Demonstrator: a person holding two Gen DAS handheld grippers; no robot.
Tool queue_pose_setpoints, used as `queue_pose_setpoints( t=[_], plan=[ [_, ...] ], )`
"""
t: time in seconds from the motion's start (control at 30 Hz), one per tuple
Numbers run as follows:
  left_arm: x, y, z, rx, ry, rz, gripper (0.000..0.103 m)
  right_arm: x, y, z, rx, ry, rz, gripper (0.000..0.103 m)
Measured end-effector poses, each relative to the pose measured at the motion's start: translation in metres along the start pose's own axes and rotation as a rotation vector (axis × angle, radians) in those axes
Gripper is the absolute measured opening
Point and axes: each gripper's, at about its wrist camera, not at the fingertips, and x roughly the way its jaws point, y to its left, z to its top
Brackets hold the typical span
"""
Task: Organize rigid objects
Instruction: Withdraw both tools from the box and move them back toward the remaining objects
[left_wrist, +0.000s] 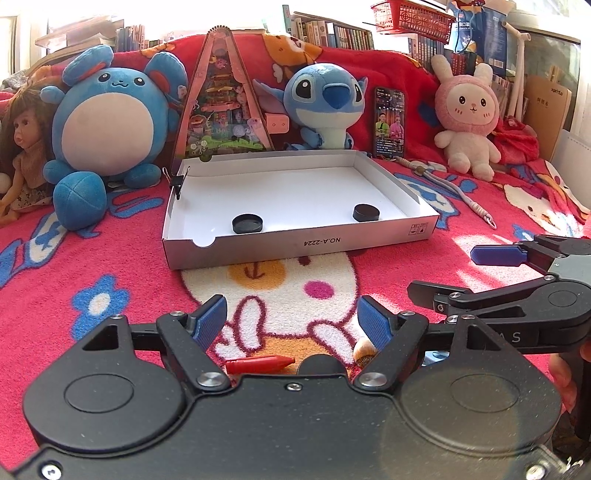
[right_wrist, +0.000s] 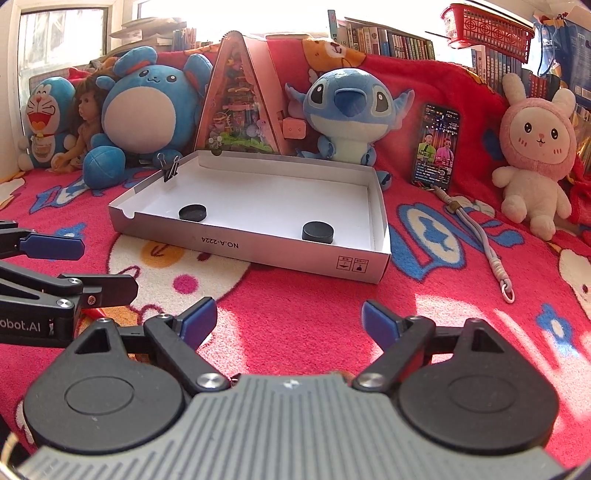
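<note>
1. Work surface: a bed covered by a red cartoon blanket (right_wrist: 314, 325). A shallow white cardboard box (left_wrist: 295, 243) lies flat on it, open side up, and serves as the collecting tray.

2. Box contents: two black round caps. One cap (left_wrist: 247, 223) sits near the front left corner, mouth upward; the other cap (left_wrist: 366, 212) sits toward the front right, closed side upward. They lie well apart. A black binder clip (right_wrist: 170, 169) grips the left wall near the back, probably to stiffen that corner.

3. Items not yet sorted: a red crayon (left_wrist: 260, 363) lies on the blanket just in front of the left tool body, beside a dark round piece (left_wrist: 320, 363) and a small pale item (left_wrist: 364, 352) that cannot be identified. These are outside the box and appear to be the remaining work.

4. Left tool (left_wrist: 291, 320): fingers spread, nothing between the pads. It points downward toward the blanket, placed over the loose items, which suits a pickup of one of them.

5. Right tool (right_wrist: 290, 320): fingers spread wide, nothing between them, only bare blanket ahead. It sits just beside the left tool, clear of the box.

6. Background: plush toys, a doll, a triangular display box and a propped phone (right_wrist: 436, 147) line the back edge. They are soft or decorative and are not judged part of the sorting.

7. Caution: the crayon lies close under the tool body, so the approach likely needs a pull-back first.
</note>
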Motion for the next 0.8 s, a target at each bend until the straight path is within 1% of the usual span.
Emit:
queue_pose_setpoints(
  t=[0.13, 0.3, 0.57, 0.8],
  plan=[
    [-0.003, -0.001, -0.007, 0.005, 0.005, 0.006, 0.077, -0.004, -0.001, -0.006, 0.011, 0.001, 0.007, 0.092],
    [-0.007, 0.000, -0.015, 0.004, 0.007, 0.009, 0.077, -0.010, -0.001, -0.014, -0.014, -0.001, -0.006, 0.092],
    [-0.012, 0.001, -0.023, 0.005, 0.014, 0.021, 0.076, -0.013, -0.001, -0.024, -0.022, 0.018, -0.014, 0.092],
    [-0.016, 0.011, -0.027, -0.043, 0.011, 0.051, 0.076, -0.020, -0.004, -0.025, -0.024, 0.004, -0.016, 0.092]
  ],
)
